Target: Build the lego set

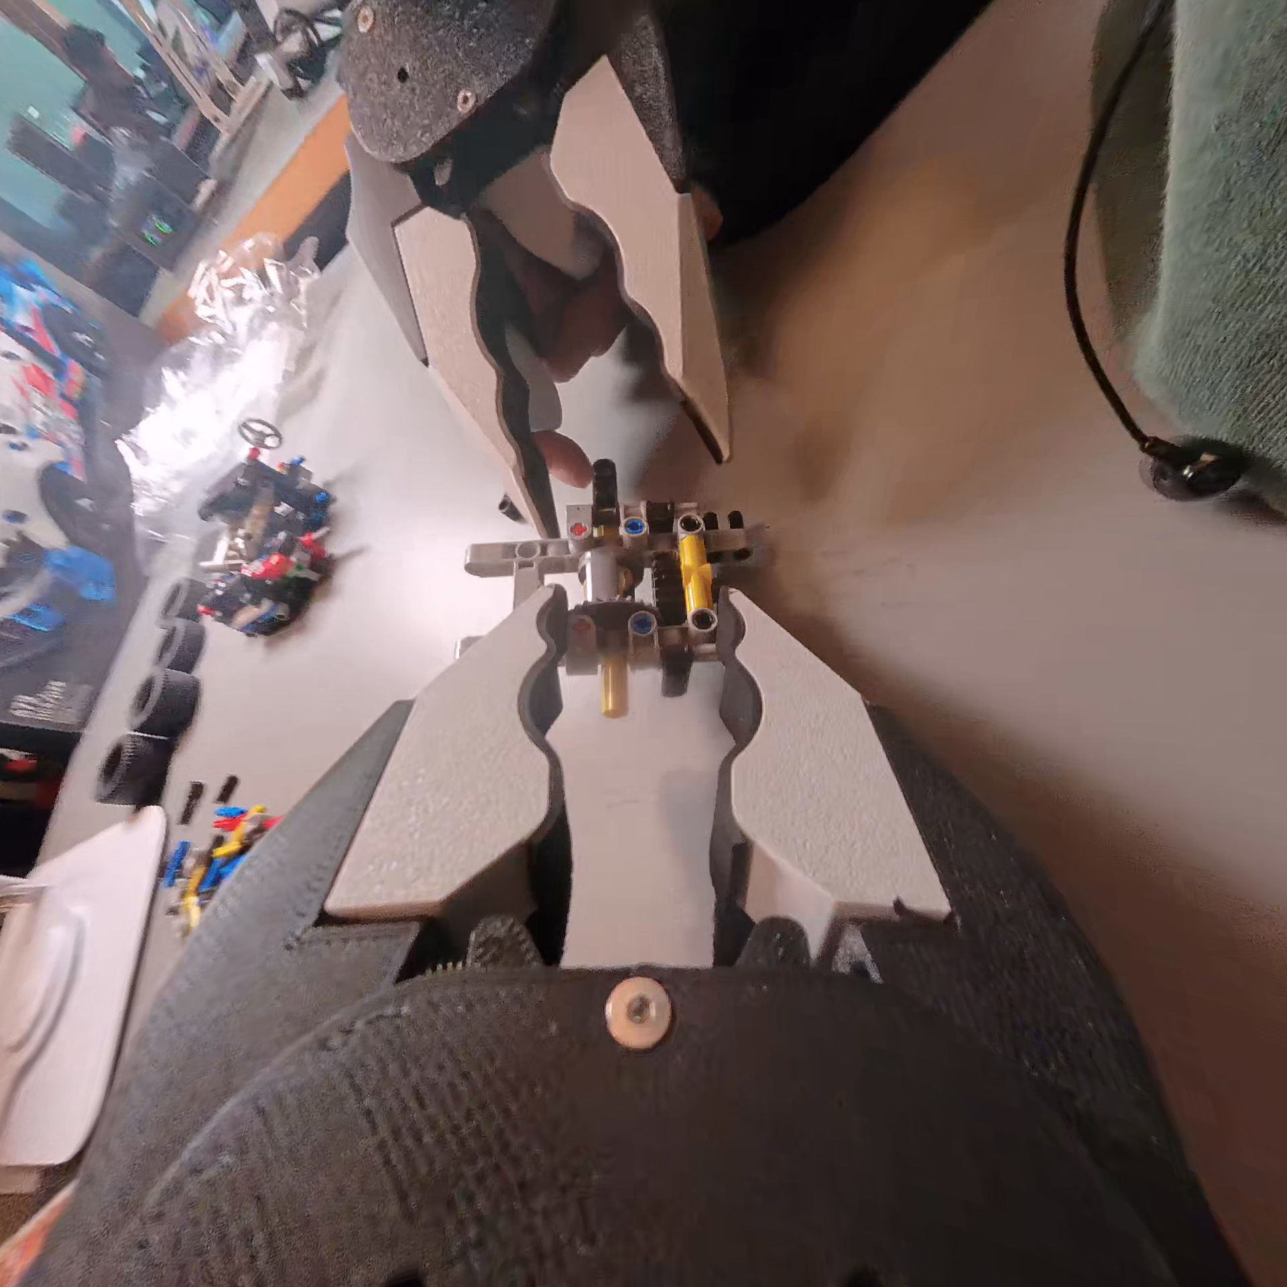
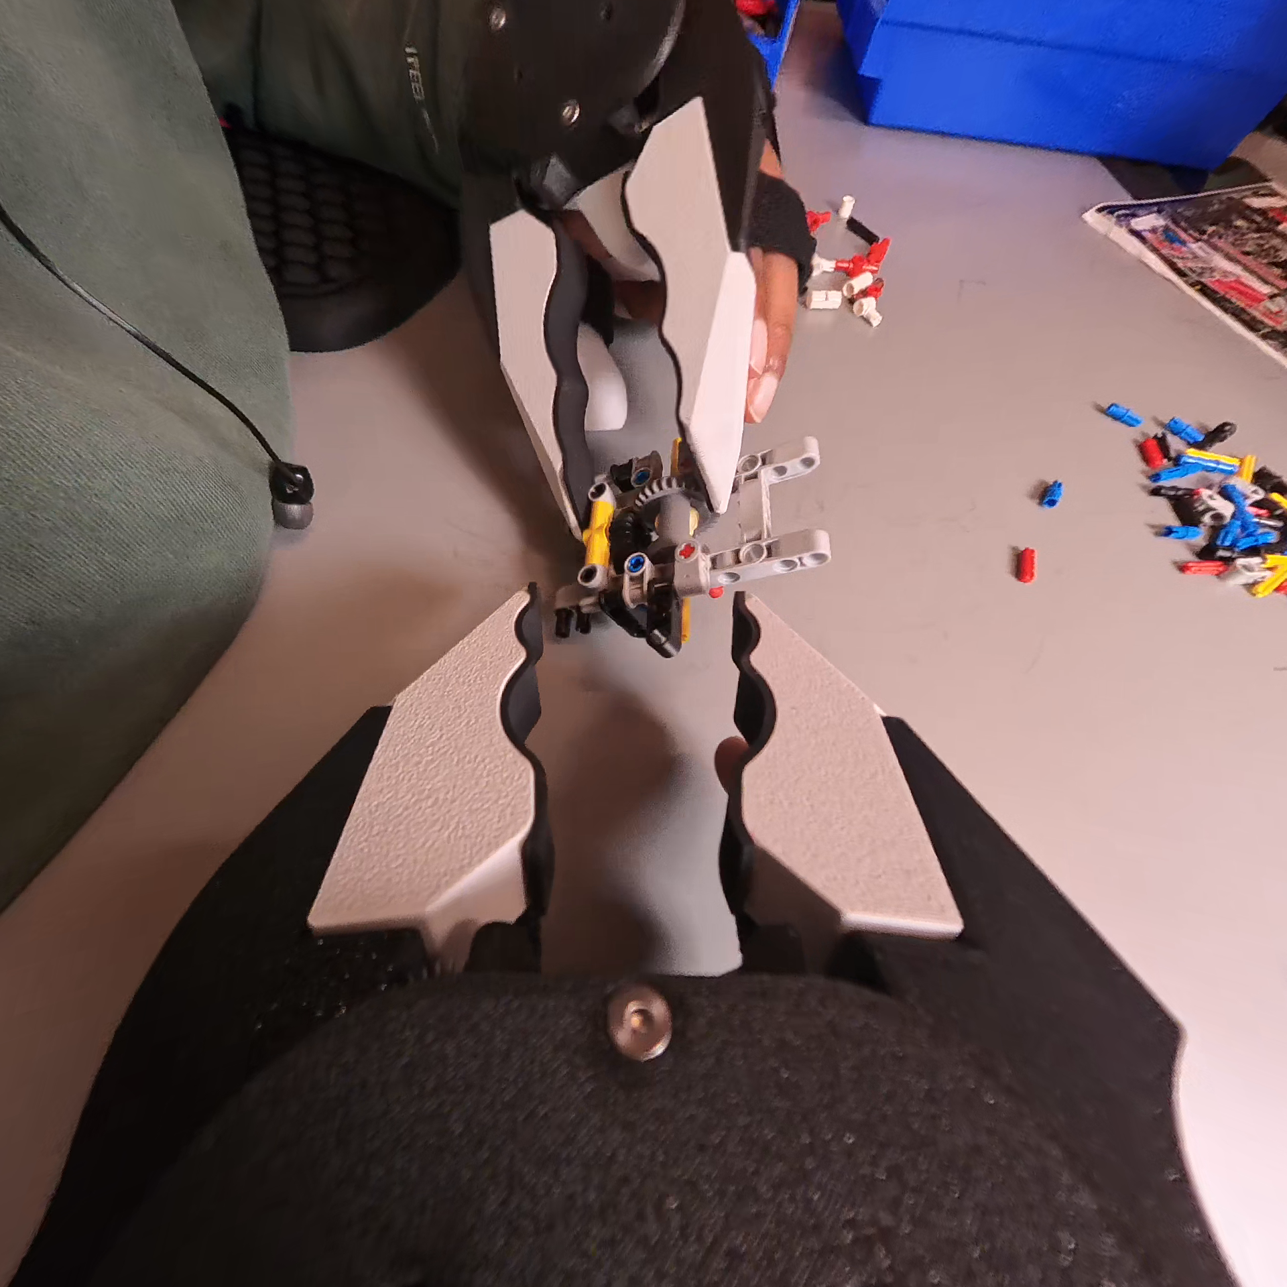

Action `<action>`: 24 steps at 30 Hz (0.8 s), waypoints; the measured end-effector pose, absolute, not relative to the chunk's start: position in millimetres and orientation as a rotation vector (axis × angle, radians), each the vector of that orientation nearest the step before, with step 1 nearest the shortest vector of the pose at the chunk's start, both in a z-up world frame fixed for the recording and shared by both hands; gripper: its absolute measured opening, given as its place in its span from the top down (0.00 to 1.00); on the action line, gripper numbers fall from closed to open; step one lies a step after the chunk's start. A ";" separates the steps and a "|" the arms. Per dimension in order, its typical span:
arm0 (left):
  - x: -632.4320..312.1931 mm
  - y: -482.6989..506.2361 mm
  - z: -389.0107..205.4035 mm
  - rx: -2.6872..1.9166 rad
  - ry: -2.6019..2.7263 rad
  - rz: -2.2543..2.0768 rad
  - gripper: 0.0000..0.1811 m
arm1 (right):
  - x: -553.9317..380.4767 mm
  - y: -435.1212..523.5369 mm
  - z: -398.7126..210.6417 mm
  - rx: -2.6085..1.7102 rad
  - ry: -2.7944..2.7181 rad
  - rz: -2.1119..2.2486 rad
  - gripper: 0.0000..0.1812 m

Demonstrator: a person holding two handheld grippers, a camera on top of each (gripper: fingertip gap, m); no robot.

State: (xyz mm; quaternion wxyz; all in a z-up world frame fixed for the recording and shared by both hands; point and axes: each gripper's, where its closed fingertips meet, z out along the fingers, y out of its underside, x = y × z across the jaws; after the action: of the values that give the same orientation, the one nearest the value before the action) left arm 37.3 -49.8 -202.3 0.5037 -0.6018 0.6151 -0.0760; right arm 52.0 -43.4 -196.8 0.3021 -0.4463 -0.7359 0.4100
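So the left gripper (image 1: 641, 613) is clamped on the small lego assembly (image 1: 641, 578), one finger on each side of the grey frame, holding it just above the pale worktop (image 1: 940, 627). The same build shows in the right wrist view (image 2: 668, 550): grey beams, a yellow axle piece, a black gear, blue and red pin ends, and a tan axle poking out toward the left camera.

The right gripper (image 2: 634, 613) has its fingers spread apart with nothing between them, tips just short of the assembly. From the left wrist view it (image 1: 641, 480) comes in from the far side, one tip right next to a black pin (image 1: 604, 480) sticking up from the build. I can't tell if it actually touches.

Further out on the worktop: a bigger half-built black vehicle chassis (image 1: 268, 536) with a steering wheel on top, a row of black tyres (image 1: 160, 696), crinkled clear plastic bags (image 1: 230, 327), and a white tray (image 1: 63, 989) near a little heap of mixed pins (image 1: 209, 863). The right view shows a pile of blue, red, yellow and black pins (image 2: 1219, 501), some white and red connectors (image 2: 853, 264), an instruction booklet (image 2: 1205, 251) and blue bins (image 2: 1065, 69).

There's printing on the booklet and a small logo on the dark garment behind, but both are too blurry to make out.
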 end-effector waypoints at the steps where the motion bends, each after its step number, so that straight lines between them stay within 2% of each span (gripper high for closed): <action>1: 37.5 -49.6 -201.5 -1.433 1.491 -0.146 0.77 | 51.7 -43.1 -196.0 -1.179 -1.946 1.087 0.70; 12: 36.0 -47.5 -201.5 -1.375 1.512 -0.031 0.77 | 50.6 -42.6 -194.2 -1.150 -1.931 1.072 0.72; 24: 35.4 -47.3 -197.0 -1.565 1.327 -0.406 0.78 | 44.8 -40.0 -193.6 -1.105 -1.910 1.001 0.73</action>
State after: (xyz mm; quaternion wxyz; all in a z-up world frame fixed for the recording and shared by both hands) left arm 35.4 -47.3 -197.0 0.5013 -0.6475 0.5488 -0.1678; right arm 44.8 -40.0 -193.6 0.3515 -0.4269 -0.7380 0.3867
